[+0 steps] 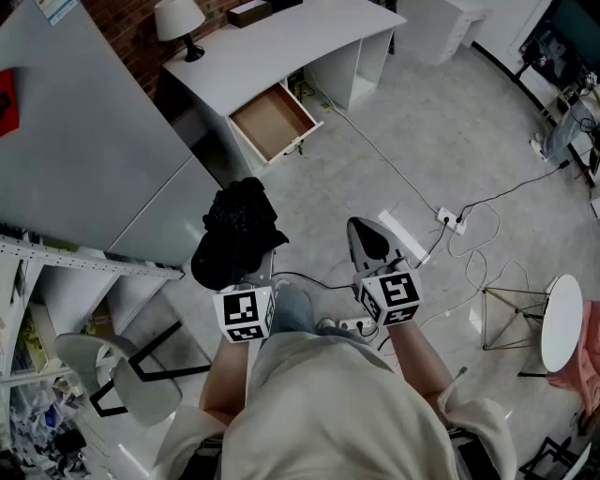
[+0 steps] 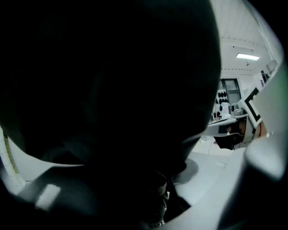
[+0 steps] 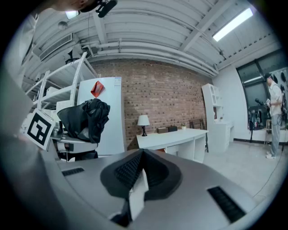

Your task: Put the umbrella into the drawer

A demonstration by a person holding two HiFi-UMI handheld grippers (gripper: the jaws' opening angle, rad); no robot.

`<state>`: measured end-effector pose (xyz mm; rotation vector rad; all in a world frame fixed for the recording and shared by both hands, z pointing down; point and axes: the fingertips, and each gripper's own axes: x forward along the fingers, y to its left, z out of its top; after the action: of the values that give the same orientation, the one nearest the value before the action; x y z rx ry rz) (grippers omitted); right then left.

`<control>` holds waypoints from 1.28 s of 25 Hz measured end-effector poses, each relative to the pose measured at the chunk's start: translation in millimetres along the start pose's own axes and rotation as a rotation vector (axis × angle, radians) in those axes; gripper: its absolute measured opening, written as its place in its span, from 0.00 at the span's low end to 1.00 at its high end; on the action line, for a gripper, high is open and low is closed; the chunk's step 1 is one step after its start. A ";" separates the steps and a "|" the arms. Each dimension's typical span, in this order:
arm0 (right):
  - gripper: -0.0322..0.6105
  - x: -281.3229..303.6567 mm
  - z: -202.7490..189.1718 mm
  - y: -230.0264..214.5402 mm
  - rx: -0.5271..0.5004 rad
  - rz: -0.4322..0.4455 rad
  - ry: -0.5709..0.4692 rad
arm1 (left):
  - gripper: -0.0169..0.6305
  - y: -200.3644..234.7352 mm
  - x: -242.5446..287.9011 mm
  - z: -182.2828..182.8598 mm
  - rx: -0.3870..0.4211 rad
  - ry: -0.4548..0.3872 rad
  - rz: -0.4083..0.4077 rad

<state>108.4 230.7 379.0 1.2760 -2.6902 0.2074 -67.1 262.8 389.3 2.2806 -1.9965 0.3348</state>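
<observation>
A black folded umbrella [image 1: 239,230] bulges up out of my left gripper [image 1: 242,272], whose jaws are shut on it. In the left gripper view the umbrella [image 2: 103,90] blacks out nearly everything and hides the jaws. My right gripper [image 1: 361,230] is beside it at the same height, shut and empty, its pads [image 3: 140,155] pressed together. The wooden-bottomed drawer [image 1: 274,122] stands pulled open under the white desk [image 1: 281,37], ahead of both grippers and some way off. From the right gripper view the umbrella [image 3: 85,119] shows at the left.
A tall grey cabinet [image 1: 84,141] and a metal shelf [image 1: 84,258] stand at the left, with a chair [image 1: 122,375] below them. A lamp [image 1: 180,23] sits on the desk. A power strip [image 1: 450,220] with cables lies on the floor at the right, near a round side table [image 1: 561,323].
</observation>
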 end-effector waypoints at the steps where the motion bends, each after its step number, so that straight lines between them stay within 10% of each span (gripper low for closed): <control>1: 0.05 -10.7 -0.7 3.0 0.002 0.001 -0.002 | 0.42 -5.6 -11.3 1.9 0.000 -0.006 0.005; 26: 0.05 -93.9 -20.4 44.0 -0.009 0.000 -0.010 | 0.42 -27.9 -98.6 -17.1 -0.026 -0.037 0.034; 32: 0.33 -82.5 -28.3 44.7 0.039 0.058 -0.006 | 0.42 -22.3 -83.6 -23.5 -0.042 -0.015 0.035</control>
<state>127.5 326.5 387.6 1.2121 -2.7438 0.2649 -57.5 351.8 395.0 2.2320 -2.0330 0.2772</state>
